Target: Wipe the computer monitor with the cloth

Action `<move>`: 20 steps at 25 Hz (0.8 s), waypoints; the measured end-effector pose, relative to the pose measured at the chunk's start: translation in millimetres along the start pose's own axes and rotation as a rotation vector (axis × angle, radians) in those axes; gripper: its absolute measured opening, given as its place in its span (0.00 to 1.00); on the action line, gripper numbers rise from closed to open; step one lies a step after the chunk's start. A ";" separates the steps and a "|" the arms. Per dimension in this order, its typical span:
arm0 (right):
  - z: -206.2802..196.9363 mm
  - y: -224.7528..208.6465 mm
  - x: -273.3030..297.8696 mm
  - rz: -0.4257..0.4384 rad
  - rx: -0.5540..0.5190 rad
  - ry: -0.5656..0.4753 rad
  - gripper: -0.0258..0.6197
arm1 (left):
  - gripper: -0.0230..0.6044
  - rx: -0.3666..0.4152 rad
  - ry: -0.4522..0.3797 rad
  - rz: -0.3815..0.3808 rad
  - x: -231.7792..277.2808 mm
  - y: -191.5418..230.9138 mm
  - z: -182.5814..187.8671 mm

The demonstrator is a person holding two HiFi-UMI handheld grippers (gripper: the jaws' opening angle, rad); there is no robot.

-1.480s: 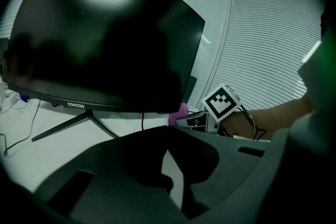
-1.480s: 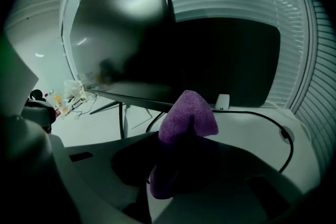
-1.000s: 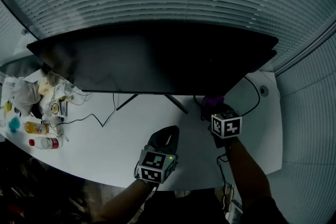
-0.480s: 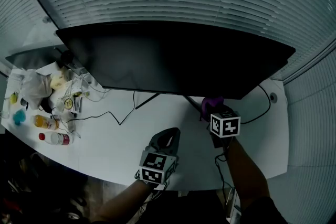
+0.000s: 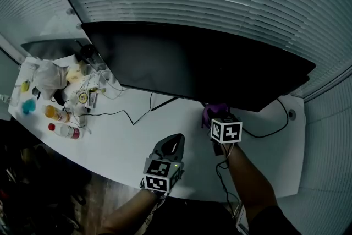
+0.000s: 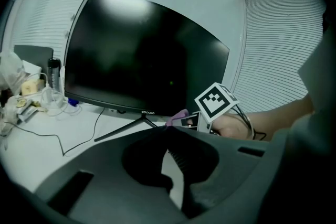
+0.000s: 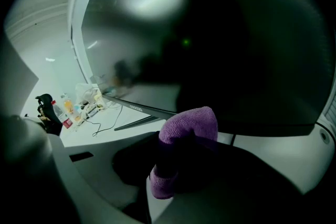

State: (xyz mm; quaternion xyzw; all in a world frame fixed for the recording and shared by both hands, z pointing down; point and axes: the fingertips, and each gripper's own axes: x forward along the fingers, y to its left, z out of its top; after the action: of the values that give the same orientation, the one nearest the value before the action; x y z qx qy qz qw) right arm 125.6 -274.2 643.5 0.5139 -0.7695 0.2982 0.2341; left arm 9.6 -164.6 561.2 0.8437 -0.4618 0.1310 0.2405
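Observation:
A wide black monitor (image 5: 198, 66) stands switched off on the white desk (image 5: 121, 143); it fills the right gripper view (image 7: 220, 34) and shows in the left gripper view (image 6: 142, 55). My right gripper (image 5: 215, 118) is shut on a purple cloth (image 5: 213, 113), held just below and in front of the screen's lower edge, right of the stand. The cloth (image 7: 191, 123) bulges out between the jaws of the right gripper (image 7: 181, 139). My left gripper (image 5: 172, 143) hangs low over the desk's front, shut with nothing in it (image 6: 168, 131). The cloth (image 6: 178, 115) is also visible from there.
Bottles (image 5: 65, 130), a plastic bag (image 5: 49, 75), small items and cables (image 5: 118, 113) crowd the desk's left end, beside a laptop (image 5: 52, 48). The monitor's stand legs (image 5: 164, 103) splay on the desk. A black cable (image 5: 269, 132) loops at the right. Blinds (image 5: 209, 3) run behind.
The head view has swung, so the monitor and clutter sit further right in the picture. My right gripper with the cloth has shifted slightly left, close under the screen's edge. The left gripper has barely moved.

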 end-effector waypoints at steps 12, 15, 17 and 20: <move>5.7 50.4 29.1 0.079 -0.024 -0.021 0.16 | 0.05 0.023 -0.016 0.081 -14.6 38.8 7.5; 10.4 65.9 34.9 0.067 -0.023 -0.026 0.16 | 0.05 0.019 -0.011 0.046 -18.3 51.8 9.3; 14.2 78.5 37.6 0.050 -0.017 -0.030 0.16 | 0.05 0.022 0.007 0.017 -22.3 63.7 8.8; 23.7 100.5 47.1 0.031 -0.008 -0.051 0.16 | 0.05 0.030 0.019 -0.012 -27.7 88.0 10.2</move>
State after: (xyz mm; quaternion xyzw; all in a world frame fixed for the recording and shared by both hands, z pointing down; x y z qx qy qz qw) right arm 13.8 -291.8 636.1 0.5084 -0.7844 0.2855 0.2117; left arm -79.5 -190.5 565.3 0.8486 -0.4525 0.1447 0.2328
